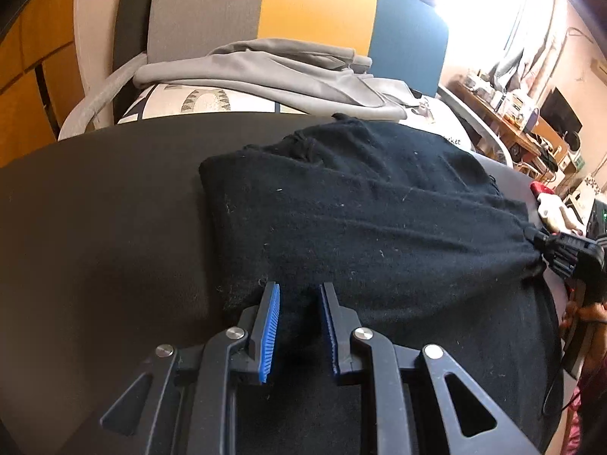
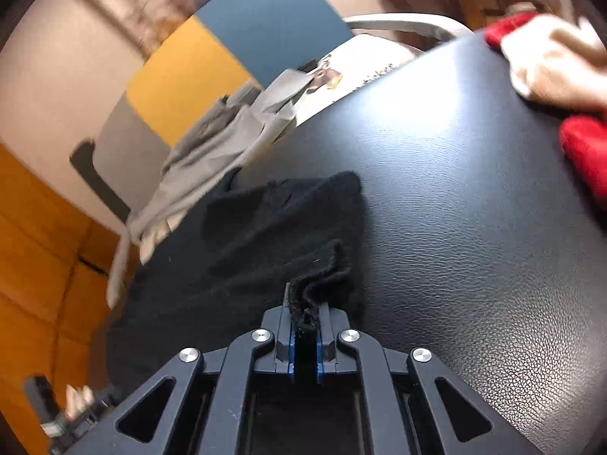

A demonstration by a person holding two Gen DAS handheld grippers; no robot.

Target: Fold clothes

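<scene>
Black knit garment point(image 1: 364, 220) lies spread on the dark leather-look table point(image 1: 98, 227), w/ its left edge folded over into a thick straight border. It covers most of the table's right half in the left cam.

My left gripper point(image 1: 299, 295) sits low at the near edge of the garment, jaws parted, blue ribbed pads point(image 1: 270, 333) facing each other w/ black cloth under and between them. Can't tell if any cloth is actually caught; the gap is plainly open, nothing pinched.

My right gripper point(image 2: 303, 303) is clenched on a bunched corner of the garment point(image 2: 246, 250), ruffled hem sticking up between the 2 fingers. In the left cam that same gripper point(image 1: 546, 250) shows at the far right, pulling the cloth to a taut point, w/ creases running from it across the fabric.

Beyond the table, a chair w/ a back in 3 colours, grey, yellow and blue point(image 1: 303, 11), has a grey garment point(image 1: 265, 72) draped over its patterned seat cushion point(image 1: 205, 102). In the right cam a red and cream cloth point(image 2: 557, 72) rests on the far right corner of the table, well apart from the black one, tho blurred. Cluttered wooden shelves point(image 1: 508, 113) stand in the bg at right.
</scene>
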